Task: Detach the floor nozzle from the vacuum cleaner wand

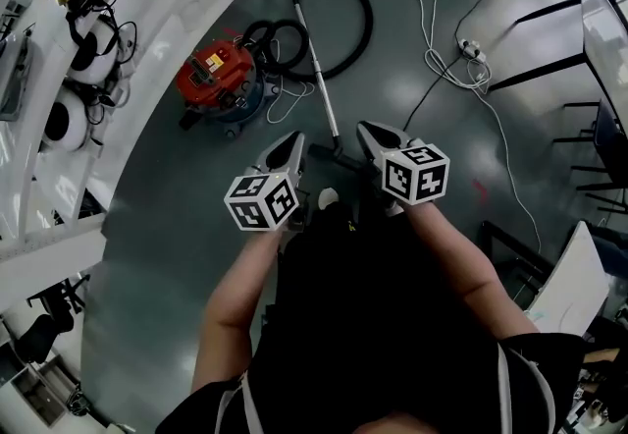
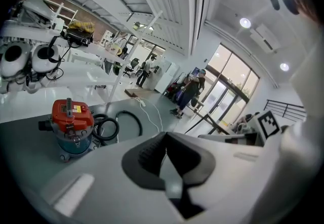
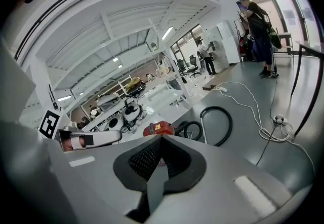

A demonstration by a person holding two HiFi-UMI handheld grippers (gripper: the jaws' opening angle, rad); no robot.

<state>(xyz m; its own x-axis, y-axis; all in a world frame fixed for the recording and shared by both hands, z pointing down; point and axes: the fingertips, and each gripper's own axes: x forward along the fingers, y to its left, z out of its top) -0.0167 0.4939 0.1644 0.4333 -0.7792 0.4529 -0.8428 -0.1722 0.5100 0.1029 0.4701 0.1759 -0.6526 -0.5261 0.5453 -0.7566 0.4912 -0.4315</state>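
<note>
A person stands over the grey floor [image 1: 186,226] with a gripper in each hand, both pointing forward and down at the vacuum gear. The left gripper [image 1: 294,140] has its two jaws pressed together with nothing between them. Its own view shows the dark pads [image 2: 152,154] meeting along a thin seam. The right gripper [image 1: 369,130] is the same, with its jaws closed and empty, and the two tools are side by side, a little apart.

The dark floor nozzle [image 1: 332,155] lies on the floor in the gap between the two gripper tips. It is joined to the lower end of the slim silver metal wand [image 1: 318,74], and neither gripper touches it. The wand runs away from the person to a black ribbed hose [image 1: 365,20] that curls into a big loop and coils back to the canister vacuum with the red lid and blue base [image 1: 218,77], which is off to the left.

A white power cable [image 1: 429,29] trails across the floor on the right to a white socket strip [image 1: 472,50]. From the right gripper's view, the red canister [image 3: 158,128] sits just above the closed jaws, and the left gripper [image 3: 88,139] reaches in alongside.
</note>
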